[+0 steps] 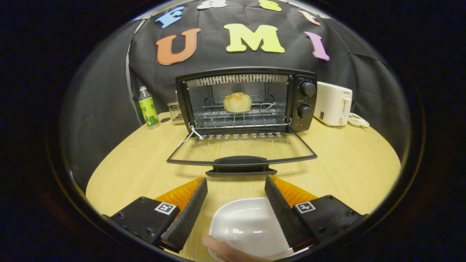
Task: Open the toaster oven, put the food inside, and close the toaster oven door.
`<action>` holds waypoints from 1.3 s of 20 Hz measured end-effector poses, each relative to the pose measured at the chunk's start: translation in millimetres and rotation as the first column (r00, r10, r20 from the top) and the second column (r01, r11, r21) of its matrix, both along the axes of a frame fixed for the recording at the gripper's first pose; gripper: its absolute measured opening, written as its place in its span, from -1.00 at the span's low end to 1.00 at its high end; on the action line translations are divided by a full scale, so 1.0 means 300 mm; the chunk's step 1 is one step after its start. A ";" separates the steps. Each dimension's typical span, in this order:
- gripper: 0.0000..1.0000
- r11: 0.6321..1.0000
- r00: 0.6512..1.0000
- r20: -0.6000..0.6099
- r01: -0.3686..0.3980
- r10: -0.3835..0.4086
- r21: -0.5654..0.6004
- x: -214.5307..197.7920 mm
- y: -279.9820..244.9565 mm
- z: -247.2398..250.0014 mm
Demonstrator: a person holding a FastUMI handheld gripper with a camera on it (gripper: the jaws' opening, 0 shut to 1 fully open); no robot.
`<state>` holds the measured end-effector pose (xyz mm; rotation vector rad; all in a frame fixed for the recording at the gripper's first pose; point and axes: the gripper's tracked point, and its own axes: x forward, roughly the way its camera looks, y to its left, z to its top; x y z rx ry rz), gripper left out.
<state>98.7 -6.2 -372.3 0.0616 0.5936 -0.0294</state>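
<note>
- Golden-brown, round bread roll (237, 102), just one, sits on the wire rack (238, 117) inside the black toaster oven (246, 100), well beyond the fingers.
- One glass door (241, 149) is flopped fully open, its handle just ahead of the fingers.
- Gripper (236, 189) fingers are spread wide, holding nothing.
- One empty white bowl (247, 225) sits between them, a fingertip (225, 251) on its rim.

The shallow white dish (247, 227) between the gripper (236, 189) fingers is partly covered by one finger. A fingertip (225, 251) at its near rim is cut off; the hand cannot be seen. Markings beside the black toaster oven's round dials (307, 88) are too small to read. The small wire basket (175, 111), apparently empty, is half hidden behind the oven.
</note>
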 end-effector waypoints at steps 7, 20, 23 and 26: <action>1.00 0.998 0.995 -0.094 0.037 -0.031 0.058 0.044 -0.007 -0.042; 1.00 0.997 0.992 -0.098 0.071 -0.074 -0.034 0.070 -0.056 0.036; 1.00 0.997 0.994 -0.084 0.073 -0.075 -0.029 0.075 -0.056 0.077; 1.00 0.996 0.995 -0.063 0.072 -0.075 -0.044 0.088 -0.054 0.132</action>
